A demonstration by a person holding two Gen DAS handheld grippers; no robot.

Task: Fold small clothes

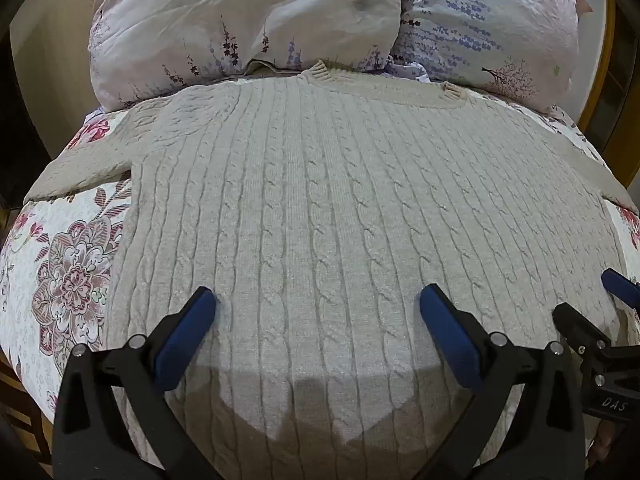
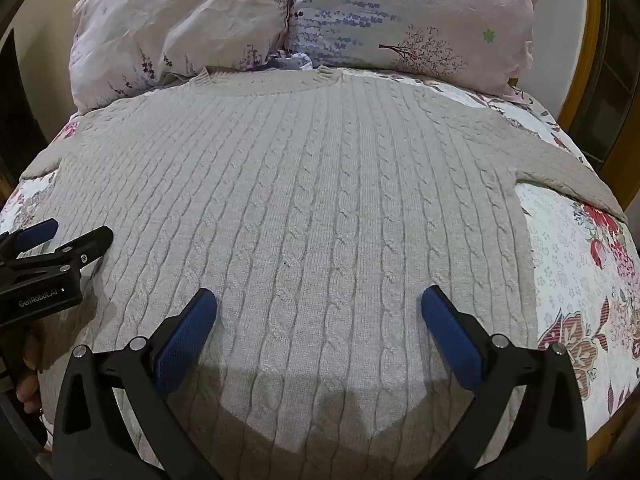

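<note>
A cream cable-knit sweater (image 1: 328, 208) lies flat and spread out on the bed, neck towards the pillows, sleeves out to both sides. It also shows in the right wrist view (image 2: 304, 208). My left gripper (image 1: 318, 300) is open and empty, hovering over the sweater's lower left part. My right gripper (image 2: 319, 300) is open and empty over its lower right part. Each gripper shows at the edge of the other's view, the right gripper (image 1: 600, 300) at the right edge and the left gripper (image 2: 68, 236) at the left edge.
The bed has a floral quilt (image 1: 60, 272) that also shows in the right wrist view (image 2: 580, 280). Two floral pillows (image 1: 248, 20) (image 1: 488, 28) lie just beyond the sweater's collar. A wooden bed frame (image 2: 580, 60) runs along the right.
</note>
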